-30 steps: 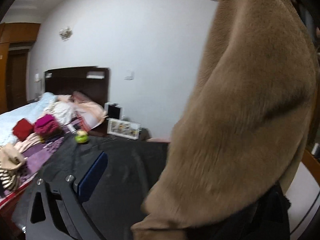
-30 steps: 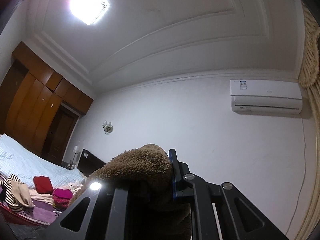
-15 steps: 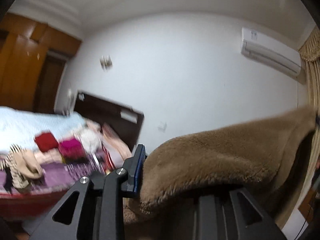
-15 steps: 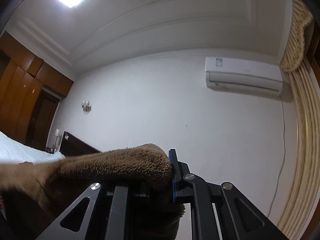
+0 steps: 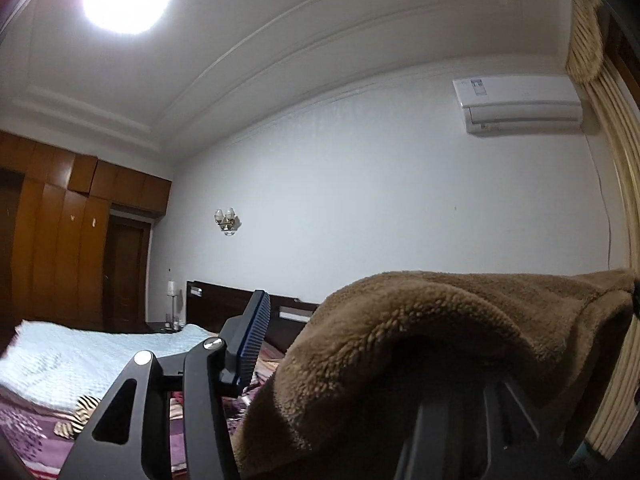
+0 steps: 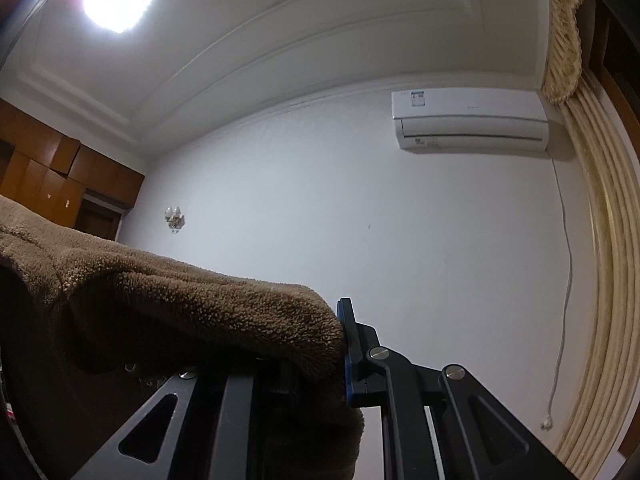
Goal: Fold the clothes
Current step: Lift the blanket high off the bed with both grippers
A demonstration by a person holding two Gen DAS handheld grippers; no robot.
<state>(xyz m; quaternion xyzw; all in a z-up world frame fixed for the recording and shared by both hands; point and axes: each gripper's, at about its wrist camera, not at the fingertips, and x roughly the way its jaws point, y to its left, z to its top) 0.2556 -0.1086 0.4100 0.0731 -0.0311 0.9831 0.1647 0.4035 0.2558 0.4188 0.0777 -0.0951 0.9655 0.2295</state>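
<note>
A brown fleece garment (image 5: 440,328) is held up in the air between both grippers; it also shows in the right wrist view (image 6: 180,300). My left gripper (image 5: 320,352) points up toward the wall. Its left finger with the blue pad (image 5: 254,332) stands clear of the fleece, which drapes over and hides the right finger, so I cannot tell whether the jaws pinch it. My right gripper (image 6: 316,352) is shut on an edge of the fleece, which is pressed against its blue-padded right finger (image 6: 346,348); the left finger is hidden under the cloth.
A bed (image 5: 80,360) with a light blue blanket, purple cover and loose clothes lies low on the left, with a dark headboard (image 5: 216,304). Wooden wardrobes (image 5: 60,232) stand far left. An air conditioner (image 6: 468,120) and curtains (image 6: 600,280) are on the right.
Both grippers have tilted upward and the fleece has been raised and stretched between them. The left view swung from the bed to the wall and ceiling.
</note>
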